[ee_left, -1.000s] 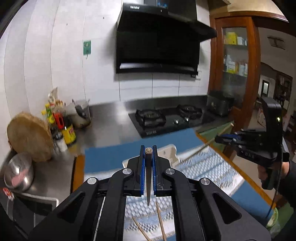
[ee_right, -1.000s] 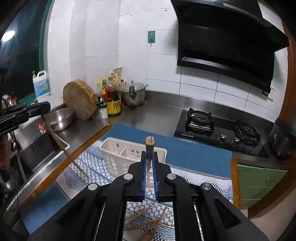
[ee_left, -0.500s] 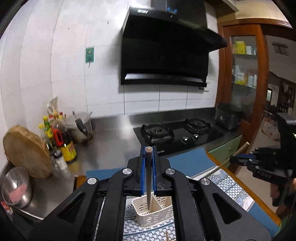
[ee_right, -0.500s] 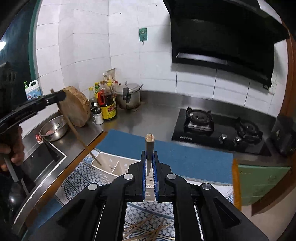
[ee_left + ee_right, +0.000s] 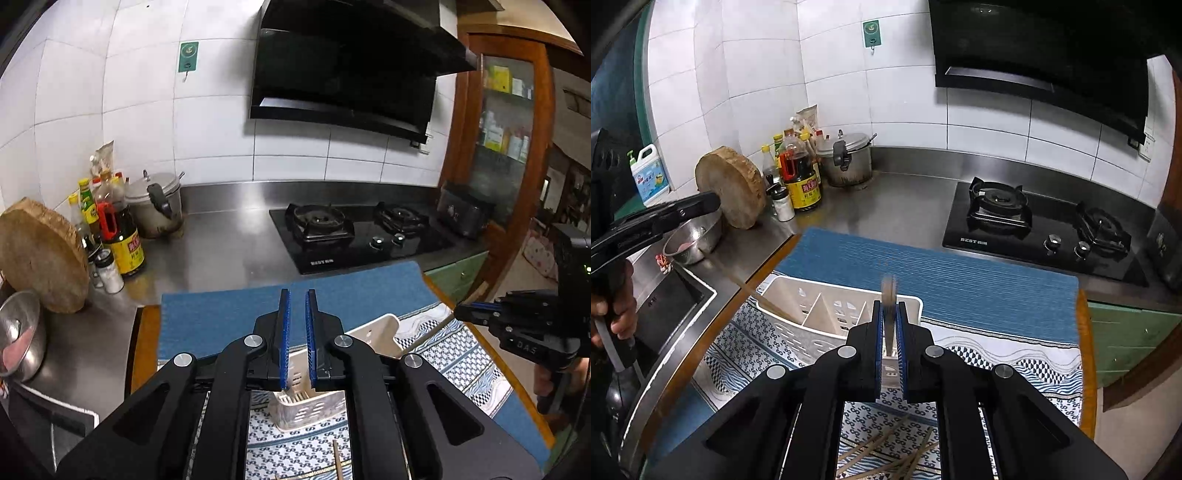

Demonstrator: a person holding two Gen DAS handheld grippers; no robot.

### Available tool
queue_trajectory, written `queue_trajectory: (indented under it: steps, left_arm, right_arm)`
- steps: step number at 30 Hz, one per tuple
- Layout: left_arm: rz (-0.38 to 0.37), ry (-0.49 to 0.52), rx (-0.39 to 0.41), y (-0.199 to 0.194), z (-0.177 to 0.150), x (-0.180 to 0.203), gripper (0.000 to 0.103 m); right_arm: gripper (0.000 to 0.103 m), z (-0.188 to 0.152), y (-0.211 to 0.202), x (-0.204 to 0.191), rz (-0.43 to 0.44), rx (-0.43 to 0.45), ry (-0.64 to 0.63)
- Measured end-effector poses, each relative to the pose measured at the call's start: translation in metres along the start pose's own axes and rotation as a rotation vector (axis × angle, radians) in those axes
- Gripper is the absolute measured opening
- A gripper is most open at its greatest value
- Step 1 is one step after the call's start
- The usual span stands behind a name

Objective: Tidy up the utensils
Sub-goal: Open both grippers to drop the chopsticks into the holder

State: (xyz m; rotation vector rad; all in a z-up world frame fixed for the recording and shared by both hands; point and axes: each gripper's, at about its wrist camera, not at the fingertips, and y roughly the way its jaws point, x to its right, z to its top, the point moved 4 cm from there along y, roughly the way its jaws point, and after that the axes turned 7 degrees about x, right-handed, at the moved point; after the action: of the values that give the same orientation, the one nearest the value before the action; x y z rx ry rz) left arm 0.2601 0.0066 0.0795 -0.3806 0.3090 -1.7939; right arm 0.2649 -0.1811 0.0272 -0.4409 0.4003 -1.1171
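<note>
At the far left of the right wrist view, a hand grips the black handle of the left gripper. In the left wrist view its ribbed blue pads stand a narrow slot apart, having just opened a little, with nothing between them.

Right of the hand a dented steel bowl sits below a thick round wooden chopping block propped on edge. Beside the block stand a dark soy sauce bottle and a dull metal lidded pot on the brushed steel counter.

At lower centre a white slotted plastic basket with dividers stands on a blue-and-white patterned cloth. A thin leaning chopstick, blurred, rests slanted in its leftmost compartment. Behind it lies a ribbed blue mat.

In the middle, the right gripper pinches an upright bamboo chopstick between nearly closed pads, above the basket's right end; the stick's top is blurred. Loose chopsticks lie crossed on the cloth at the bottom edge.

At the right is a glossy black two-burner hob, under an angular black hood.
</note>
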Motion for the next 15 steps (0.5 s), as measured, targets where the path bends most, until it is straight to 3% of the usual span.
queue_trajectory:
  steps: [3, 7, 15]
  left_arm:
    - [0.007, -0.012, -0.001, -0.006, -0.001, -0.003, 0.01]
    - [0.026, -0.018, 0.023, -0.025, -0.005, -0.004, 0.03]
    - [0.015, -0.044, 0.006, -0.059, -0.047, 0.003, 0.042]
  right_arm:
    - [0.013, -0.002, -0.008, 0.001, -0.005, 0.019, 0.008]
    - [0.02, -0.007, -0.03, 0.002, -0.016, 0.052, 0.008]
    - [0.021, -0.069, -0.071, 0.004, -0.036, 0.048, 0.079]
